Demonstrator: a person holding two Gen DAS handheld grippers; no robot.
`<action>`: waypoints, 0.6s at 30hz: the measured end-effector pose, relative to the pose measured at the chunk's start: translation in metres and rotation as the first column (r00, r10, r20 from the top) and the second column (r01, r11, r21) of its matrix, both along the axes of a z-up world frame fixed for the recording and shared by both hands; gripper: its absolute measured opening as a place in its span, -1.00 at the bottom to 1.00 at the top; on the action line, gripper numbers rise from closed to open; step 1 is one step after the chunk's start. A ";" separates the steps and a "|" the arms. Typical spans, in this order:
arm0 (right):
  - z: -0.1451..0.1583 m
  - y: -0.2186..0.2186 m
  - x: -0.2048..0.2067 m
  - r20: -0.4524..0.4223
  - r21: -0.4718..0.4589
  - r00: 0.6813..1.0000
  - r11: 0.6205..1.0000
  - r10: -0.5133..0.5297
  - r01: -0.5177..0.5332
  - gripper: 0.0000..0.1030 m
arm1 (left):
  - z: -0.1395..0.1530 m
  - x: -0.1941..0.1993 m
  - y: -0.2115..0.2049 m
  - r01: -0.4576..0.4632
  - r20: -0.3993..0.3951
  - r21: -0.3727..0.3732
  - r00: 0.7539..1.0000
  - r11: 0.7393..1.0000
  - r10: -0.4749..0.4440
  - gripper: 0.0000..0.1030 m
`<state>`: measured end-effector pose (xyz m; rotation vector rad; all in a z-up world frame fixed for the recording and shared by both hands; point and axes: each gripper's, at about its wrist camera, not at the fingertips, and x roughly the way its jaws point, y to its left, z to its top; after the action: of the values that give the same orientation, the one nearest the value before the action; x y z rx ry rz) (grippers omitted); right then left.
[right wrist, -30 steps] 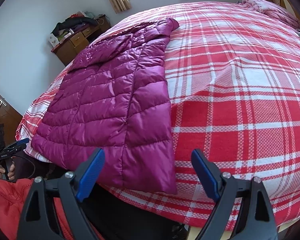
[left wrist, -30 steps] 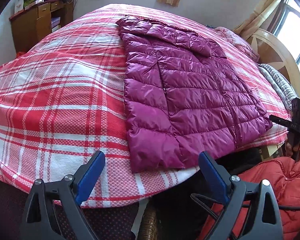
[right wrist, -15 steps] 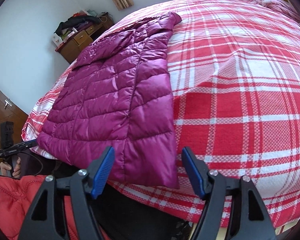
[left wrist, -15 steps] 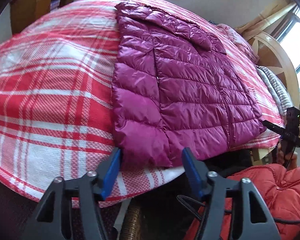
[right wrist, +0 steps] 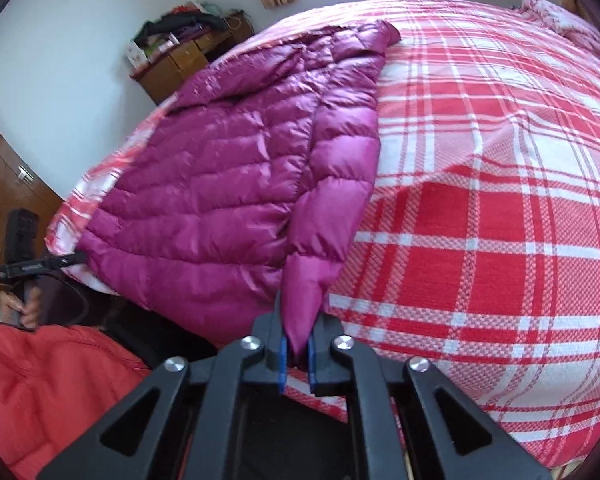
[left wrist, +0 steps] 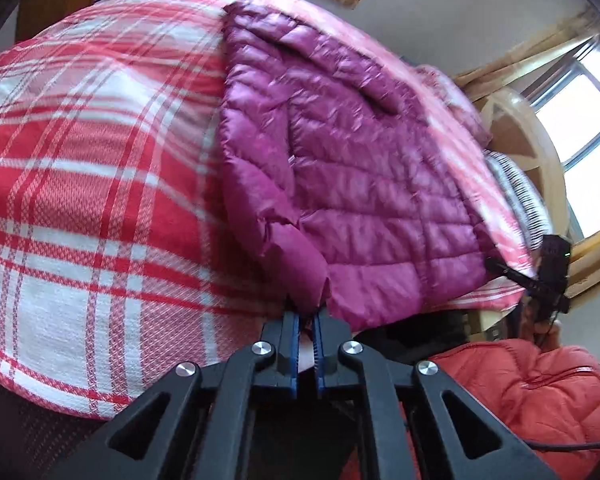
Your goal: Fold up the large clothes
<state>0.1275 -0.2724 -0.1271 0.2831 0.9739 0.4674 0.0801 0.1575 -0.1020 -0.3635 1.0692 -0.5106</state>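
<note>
The glossy magenta quilted down jacket (left wrist: 352,168) lies lengthwise on the red-and-white plaid bedspread (right wrist: 500,208), running straight away from both claws, left gripper (left wrist: 306,326) and right gripper (right wrist: 296,344) each clamped on a near hem corner

Daylit room, 2 fisheye views, some motion blur

Window (left wrist: 572,108) right of the left gripper glares white; frame edges curve and darken.

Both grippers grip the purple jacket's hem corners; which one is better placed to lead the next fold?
Probably neither: left gripper and right gripper each pinch a hem corner of the purple jacket at the bed edge, symmetrically.
</note>
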 end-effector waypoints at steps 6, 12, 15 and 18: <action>0.044 -0.017 -0.010 0.097 0.168 0.995 0.986 -0.035 0.018 -0.83 | 0.037 -0.009 0.007 0.003 0.116 -0.086 0.993 0.996 0.007 -0.95; 0.092 -0.011 -0.024 0.208 0.204 0.978 0.979 -0.013 -0.030 -0.84 | 0.075 -0.018 0.007 0.043 0.198 -0.164 0.980 0.986 -0.009 -0.96; 0.112 -0.010 -0.028 0.259 0.225 0.966 0.973 -0.013 -0.047 -0.84 | 0.093 -0.013 0.005 0.047 0.233 -0.199 0.973 0.979 0.001 -0.96; 0.124 -0.016 -0.019 0.281 0.259 0.959 0.965 -0.044 -0.032 -0.84 | 0.105 0.003 -0.002 0.037 0.243 -0.228 0.970 0.973 0.020 -0.96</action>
<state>0.1084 -0.2884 -0.0029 0.4438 0.6280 0.6146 0.0829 0.1556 0.0026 -0.4877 0.7749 -0.6730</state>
